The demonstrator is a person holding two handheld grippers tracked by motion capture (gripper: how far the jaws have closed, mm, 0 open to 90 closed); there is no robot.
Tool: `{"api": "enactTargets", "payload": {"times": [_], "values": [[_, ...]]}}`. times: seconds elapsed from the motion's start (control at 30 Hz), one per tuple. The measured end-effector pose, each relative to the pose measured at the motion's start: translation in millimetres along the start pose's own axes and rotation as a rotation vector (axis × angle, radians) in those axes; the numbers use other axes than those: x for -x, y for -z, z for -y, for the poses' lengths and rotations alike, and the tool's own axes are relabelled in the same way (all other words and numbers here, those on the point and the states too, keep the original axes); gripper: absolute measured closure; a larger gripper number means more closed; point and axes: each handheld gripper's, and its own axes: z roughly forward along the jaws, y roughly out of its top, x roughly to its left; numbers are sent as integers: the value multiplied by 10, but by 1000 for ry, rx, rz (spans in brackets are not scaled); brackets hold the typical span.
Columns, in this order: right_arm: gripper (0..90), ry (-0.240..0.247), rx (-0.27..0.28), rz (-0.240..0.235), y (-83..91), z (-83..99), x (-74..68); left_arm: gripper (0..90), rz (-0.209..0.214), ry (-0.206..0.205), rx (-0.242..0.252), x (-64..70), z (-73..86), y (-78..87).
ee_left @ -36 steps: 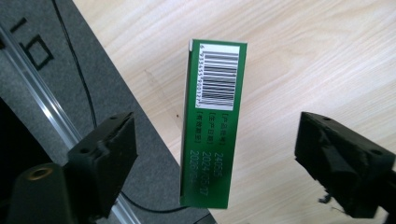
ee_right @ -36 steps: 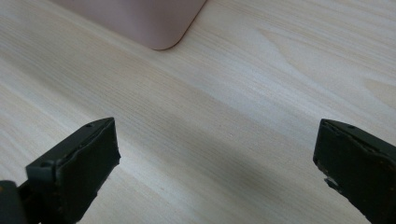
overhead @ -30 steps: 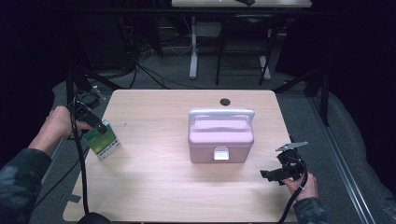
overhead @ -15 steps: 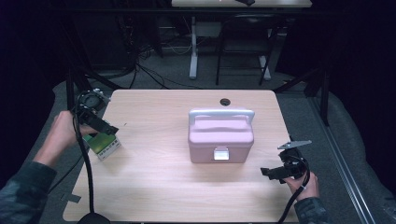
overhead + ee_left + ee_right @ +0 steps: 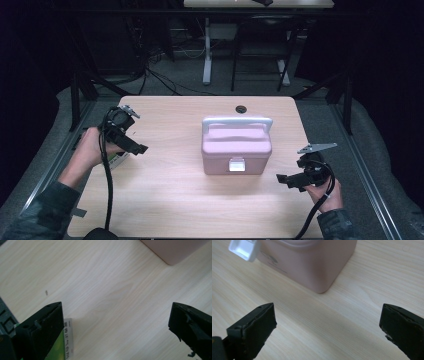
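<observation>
Pink plastic box [image 5: 236, 150] w/ a white handle and white front latch sits mid-table on the pale wood table [image 5: 170, 200]; everything below is placed relative to that box.

Risks, as a judgement: the box's lid looks closed and the latch [image 5: 244, 248] is small, so a wide-open jaw coming in fast could shove the whole box across the wood instead of catching the latch. The box looks light and nothing braces it, so a one-sided push would likely slide or turn it. Also, the green-and-white card packet [image 5: 65, 340], well to the left of the box near the table's left edge, lies flat; a jaw could scrape over it or nudge it off the edge rather than lift it.

Left gripper [image 5: 131, 142]: well left of the box, held above the table, jaws spread wide and released, gripping nothing. In the left gripper view one jaw sits over the packet's edge; touching or just above, can't tell.

Right gripper [image 5: 289, 180]: just right of the box and a bit nearer the person, low over the table, jaws likewise spread wide, empty, pointing at the box's front corner but clear of it.
</observation>
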Motion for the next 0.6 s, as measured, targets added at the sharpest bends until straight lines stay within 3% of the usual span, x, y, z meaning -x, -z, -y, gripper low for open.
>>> {"api": "enactTargets", "payload": {"times": [0.23,0.6], "values": [[2,31,13,-19,68,-167,-34,3,35,-24,1,133,-64,-63],[0,105,-21,-54,158,-632,-28,2,106,-112,-79,289,-483,-212]]}}
